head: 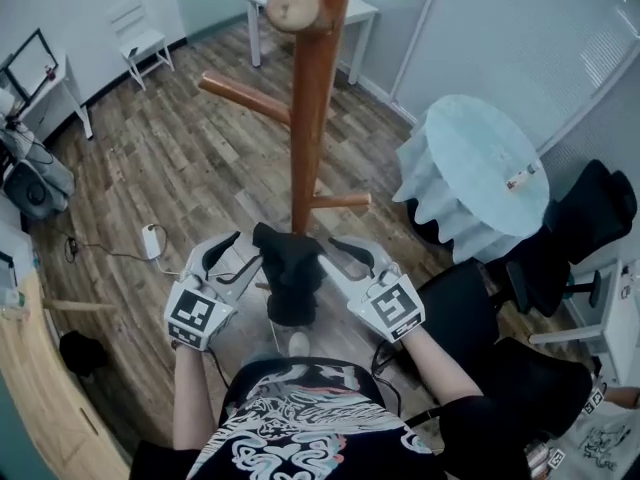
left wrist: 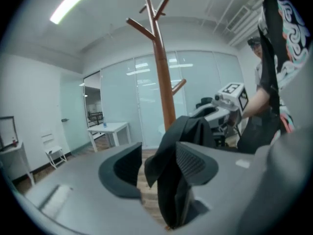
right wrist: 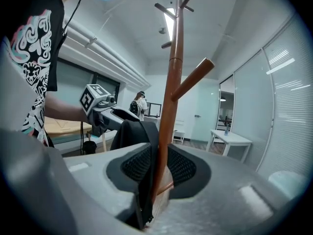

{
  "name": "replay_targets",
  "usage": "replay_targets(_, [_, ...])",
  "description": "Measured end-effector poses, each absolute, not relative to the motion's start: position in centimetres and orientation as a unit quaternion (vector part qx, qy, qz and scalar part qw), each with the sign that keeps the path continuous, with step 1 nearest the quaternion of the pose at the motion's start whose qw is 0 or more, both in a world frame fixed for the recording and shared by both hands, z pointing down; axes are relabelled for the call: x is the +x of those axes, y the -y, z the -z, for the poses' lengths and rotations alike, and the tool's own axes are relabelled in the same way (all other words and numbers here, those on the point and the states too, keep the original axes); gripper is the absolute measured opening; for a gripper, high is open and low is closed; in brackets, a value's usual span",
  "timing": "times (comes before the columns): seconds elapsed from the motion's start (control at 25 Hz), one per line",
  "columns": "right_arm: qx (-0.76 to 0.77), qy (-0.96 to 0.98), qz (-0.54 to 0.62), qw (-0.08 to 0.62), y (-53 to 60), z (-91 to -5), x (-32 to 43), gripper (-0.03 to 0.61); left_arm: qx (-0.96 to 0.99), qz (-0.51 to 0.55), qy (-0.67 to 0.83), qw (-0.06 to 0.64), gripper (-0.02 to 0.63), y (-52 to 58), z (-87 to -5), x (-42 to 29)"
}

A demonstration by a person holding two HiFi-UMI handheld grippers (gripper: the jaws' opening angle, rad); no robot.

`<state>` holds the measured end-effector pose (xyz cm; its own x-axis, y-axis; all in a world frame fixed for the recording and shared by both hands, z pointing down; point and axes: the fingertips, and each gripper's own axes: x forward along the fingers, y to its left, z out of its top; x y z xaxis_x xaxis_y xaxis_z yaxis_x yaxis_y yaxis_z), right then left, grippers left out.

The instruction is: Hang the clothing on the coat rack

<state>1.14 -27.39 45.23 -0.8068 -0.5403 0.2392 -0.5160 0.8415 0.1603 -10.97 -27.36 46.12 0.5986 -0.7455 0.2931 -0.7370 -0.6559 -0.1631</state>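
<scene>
The wooden coat rack [head: 312, 118] stands right in front of me, its pegs branching off a tall pole [left wrist: 164, 82] [right wrist: 171, 97]. A black garment [head: 290, 263] hangs bunched between both grippers, just short of the pole. My left gripper [head: 245, 253] is open: in its own view [left wrist: 159, 165] the cloth [left wrist: 171, 180] drapes against the right pad [left wrist: 193, 163], while the left pad stands apart from it. My right gripper [head: 335, 253] [right wrist: 159, 165] is shut on a fold of the garment [right wrist: 134, 131], which runs deep down between its jaws.
A round table under a pale blue cloth [head: 470, 168] and black office chairs [head: 590, 218] stand to the right. A white table [head: 350, 13] and a white chair [head: 140, 38] are at the back, a desk with a monitor [head: 35, 63] at the left. A person [right wrist: 141, 102] stands far off.
</scene>
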Motion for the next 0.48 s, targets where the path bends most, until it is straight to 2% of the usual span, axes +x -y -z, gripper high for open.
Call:
replay_targets(0.08, [0.29, 0.946, 0.052, 0.136, 27.2, -44.9, 1.3, 0.095, -0.886, 0.133, -0.444, 0.015, 0.203, 27.4, -44.8, -12.2])
replay_targets(0.16, [0.302, 0.942, 0.055, 0.133, 27.0, -44.5, 1.5, 0.095, -0.875, 0.117, -0.469, 0.028, 0.029, 27.3, -43.9, -13.0])
replay_targets(0.2, [0.307, 0.941, 0.058, 0.13, 26.7, -44.3, 1.5, 0.094, -0.872, 0.114, -0.476, 0.029, -0.011, 27.1, -43.7, -13.2])
replay_targets(0.28, [0.317, 0.938, 0.063, 0.124, 26.1, -43.9, 1.6, 0.08, -0.871, 0.119, -0.476, 0.023, -0.011, 26.6, -44.0, -13.3])
replay_targets(0.32, [0.324, 0.936, 0.064, 0.122, 25.8, -43.6, 1.6, 0.033, -0.871, 0.125, -0.475, 0.02, -0.011, 26.3, -44.3, -13.4])
replay_targets(0.48, [0.353, 0.927, 0.059, 0.11, 24.6, -42.9, 2.2, 0.008, -0.872, 0.142, -0.469, 0.009, -0.011, 24.8, -45.1, -13.3])
